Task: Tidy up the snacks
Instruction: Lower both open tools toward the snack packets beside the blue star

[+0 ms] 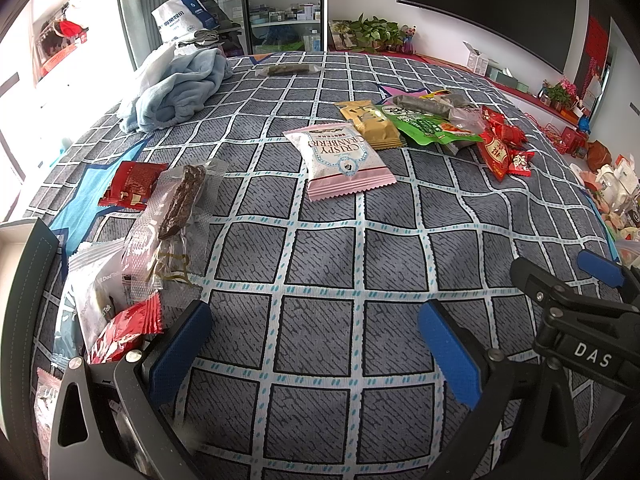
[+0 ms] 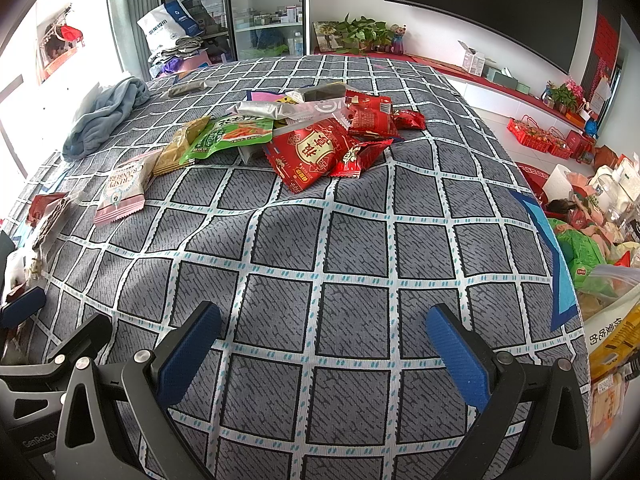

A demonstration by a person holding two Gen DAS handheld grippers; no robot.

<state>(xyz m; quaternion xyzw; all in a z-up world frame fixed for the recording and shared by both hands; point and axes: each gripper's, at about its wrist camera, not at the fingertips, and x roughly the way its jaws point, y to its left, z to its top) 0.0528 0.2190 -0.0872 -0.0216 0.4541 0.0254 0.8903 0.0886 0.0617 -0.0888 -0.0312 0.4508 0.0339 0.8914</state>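
On the checked quilt [image 2: 320,240], glossy crinkled snack packets [image 2: 308,148] lie heaped.

Both wrist fisheyes sit low over the bed [image 1: 320,240], looking forward and slightly down along their own fingers toward the far wall with the dark screen [image 1: 488,4]. Left wrist cam sits toward the bed's left part; the right gripper [image 1: 516,300] pokes into its lower right corner. Right wrist cam sits further right and catches a left finger [image 2: 24,304] at its left edge. Shared: checked bedcover, pink cranberry packet [image 1: 340,160] [image 2: 124,188], snack pile, blue blanket [image 1: 176,88] [image 2: 104,112].
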